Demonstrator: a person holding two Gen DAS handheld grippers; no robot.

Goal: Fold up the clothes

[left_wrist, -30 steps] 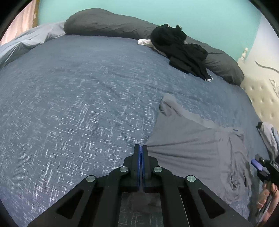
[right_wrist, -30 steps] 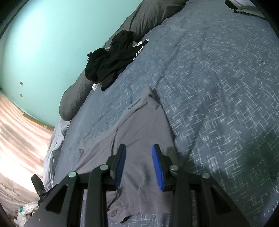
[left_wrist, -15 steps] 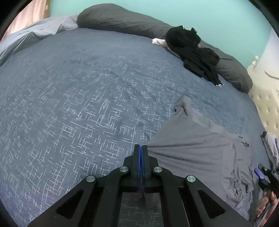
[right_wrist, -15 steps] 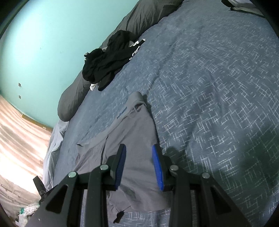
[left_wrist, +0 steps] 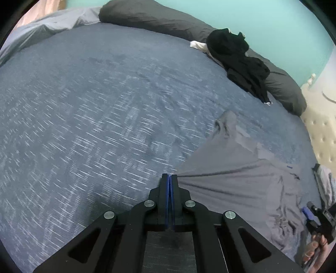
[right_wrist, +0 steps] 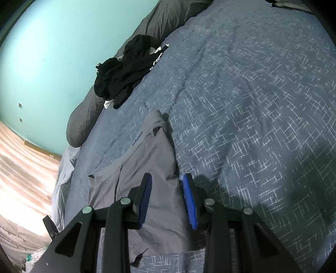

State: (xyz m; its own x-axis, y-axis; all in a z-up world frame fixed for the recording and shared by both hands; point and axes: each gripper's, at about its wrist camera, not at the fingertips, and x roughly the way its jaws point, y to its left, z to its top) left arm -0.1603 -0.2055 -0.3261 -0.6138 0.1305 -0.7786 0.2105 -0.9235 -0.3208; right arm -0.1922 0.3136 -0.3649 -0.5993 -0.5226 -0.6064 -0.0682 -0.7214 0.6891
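Pinching one grey garment (left_wrist: pixel 241 176), the left claw (left_wrist: pixel 169 178) is clamped; right claw (right_wrist: pixel 167 182) gapes.

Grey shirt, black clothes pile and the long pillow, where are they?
Grey shirt (left_wrist: pixel 235 174): left wrist view, its spread middle.
Black clothes pile (right_wrist: pixel 124 71): right wrist view, the heap's middle.
Long pillow (left_wrist: pixel 151 20): left wrist view, its bare top.

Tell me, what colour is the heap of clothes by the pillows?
Black, the heap of clothes; clearest in the left wrist view.
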